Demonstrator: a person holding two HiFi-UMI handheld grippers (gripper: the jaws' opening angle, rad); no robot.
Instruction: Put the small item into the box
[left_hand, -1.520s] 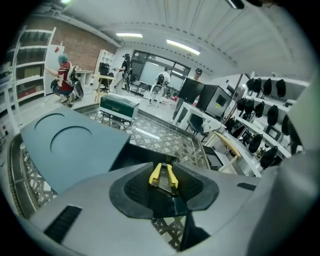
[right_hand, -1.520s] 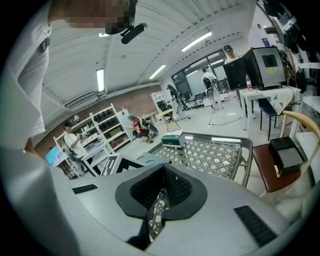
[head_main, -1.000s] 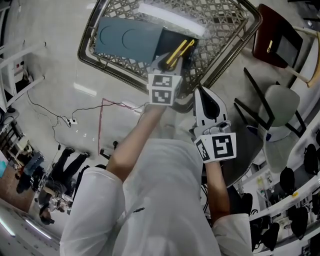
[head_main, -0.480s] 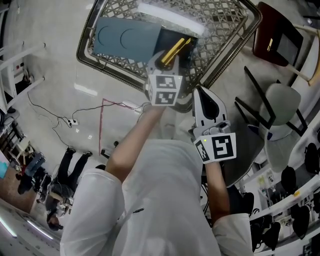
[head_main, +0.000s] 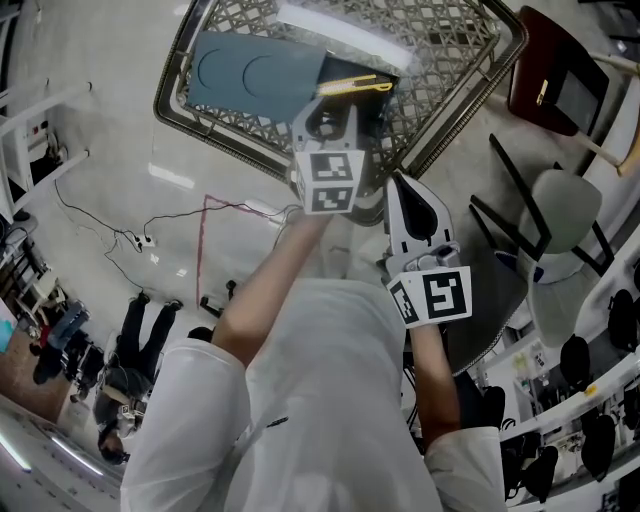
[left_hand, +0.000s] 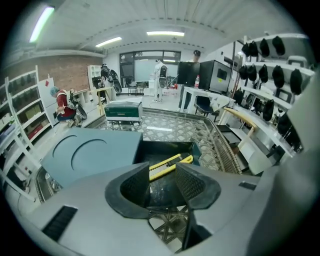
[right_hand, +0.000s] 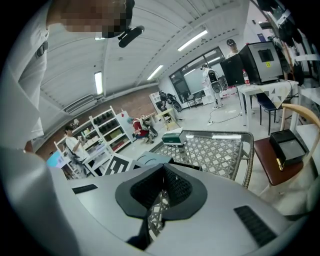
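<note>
The small item is a yellow utility knife lying flat inside the dark open box. The box's teal lid is laid open to the left. The box rests on a lattice-top table. My left gripper hovers just above the box. Its jaws are opening, nothing is between them, and the knife shows beyond the fingers. My right gripper is shut and empty, held back near the person's body, short of the table edge.
The table has a raised metal rim. A green case sits at its far side. A dark red seat and a grey chair stand to the right. Cables trail on the floor to the left.
The knife was tilted up in the left gripper's jaws earlier. It has now dropped and lies flat in the box, and the left jaws have spread apart. The right gripper has not moved.
</note>
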